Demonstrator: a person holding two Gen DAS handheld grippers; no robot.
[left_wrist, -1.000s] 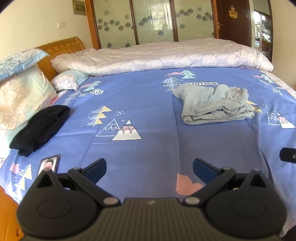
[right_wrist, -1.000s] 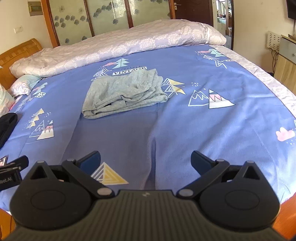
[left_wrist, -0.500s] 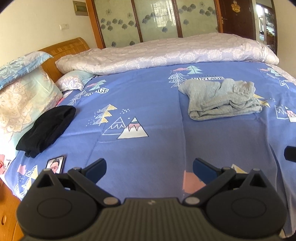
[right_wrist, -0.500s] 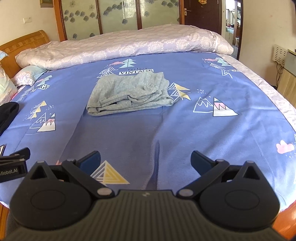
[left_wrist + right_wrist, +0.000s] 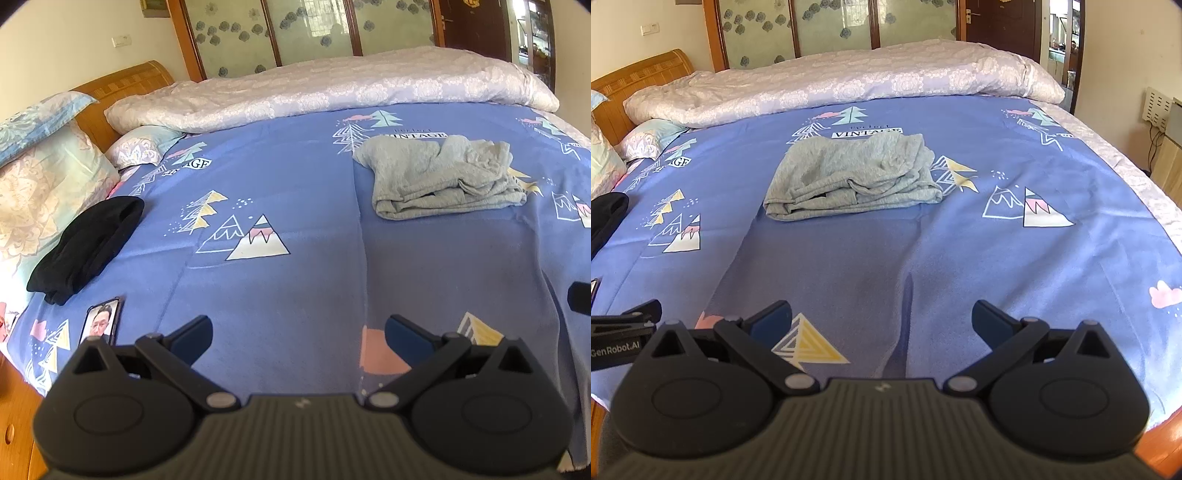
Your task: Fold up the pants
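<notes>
Both grippers have pulled back toward the near edge of the bed over the last second, so the grey pants now sit farther ahead of them.

Filling both views is a wide bed [image 5: 960, 258] under a blue sheet printed with mountains and trees. A pale floral duvet [image 5: 849, 85] is bunched along its far side, and pillows [image 5: 44, 177] lean on the wooden headboard at the left.

On the middle of the sheet lie the grey pants [image 5: 853, 177], folded into a compact, slightly rumpled bundle of several layers. The folding looks essentially done; at most a little tidying of the loose top layer may remain.

Off to the left lies a folded black garment [image 5: 85, 247], well apart from the pants. Near the bed's left front corner rests a phone [image 5: 100, 321] with a face on its screen. Nothing stands between the grippers and the pants.

The left gripper [image 5: 298, 334] hovers with its jaws wide apart, holding nothing. The right gripper [image 5: 882, 319] is likewise spread and empty.
</notes>
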